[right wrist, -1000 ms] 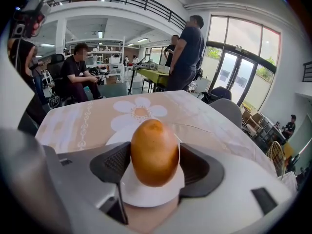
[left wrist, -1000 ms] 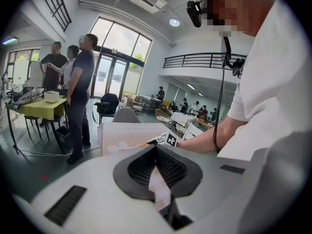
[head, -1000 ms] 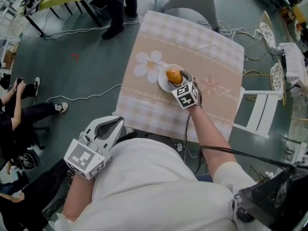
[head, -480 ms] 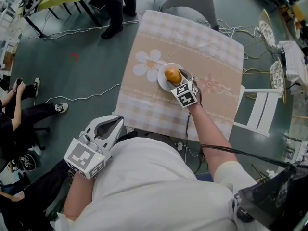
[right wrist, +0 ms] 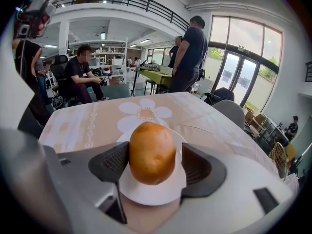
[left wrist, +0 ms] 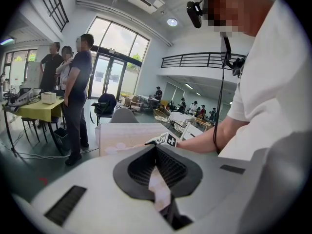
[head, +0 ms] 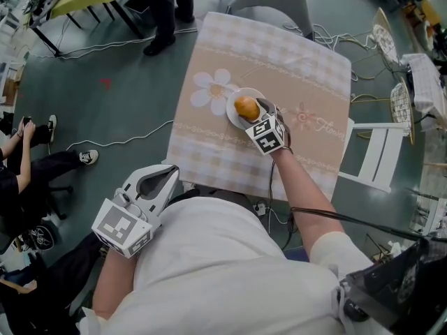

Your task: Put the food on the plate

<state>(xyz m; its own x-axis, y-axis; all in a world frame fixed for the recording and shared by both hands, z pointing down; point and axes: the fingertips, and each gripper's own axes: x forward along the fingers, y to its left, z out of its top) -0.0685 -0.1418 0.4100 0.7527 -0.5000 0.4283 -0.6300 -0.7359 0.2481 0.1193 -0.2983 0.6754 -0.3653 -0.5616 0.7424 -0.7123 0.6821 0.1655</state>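
A brown potato (head: 246,107) stands on end on a small white plate (head: 232,115) in the middle of the table with the checked, flowered cloth (head: 279,54). My right gripper (head: 254,112) reaches over the plate's near side. In the right gripper view the potato (right wrist: 152,152) sits between the jaws on the plate (right wrist: 146,196). The right pad stands clear of it; the left pad is just at its side. My left gripper (head: 159,184) hangs low by my body, away from the table, and its pads (left wrist: 168,167) meet with nothing between them.
A grey chair (head: 269,2) stands at the table's far side and a white folding chair (head: 377,159) at its right. Cables (head: 126,142) lie on the floor to the left. People stand beyond the table (head: 164,5) and one sits at the far left (head: 21,166).
The right gripper's jaws have spread a little around the potato, which stays standing on the plate. The left gripper has not moved.
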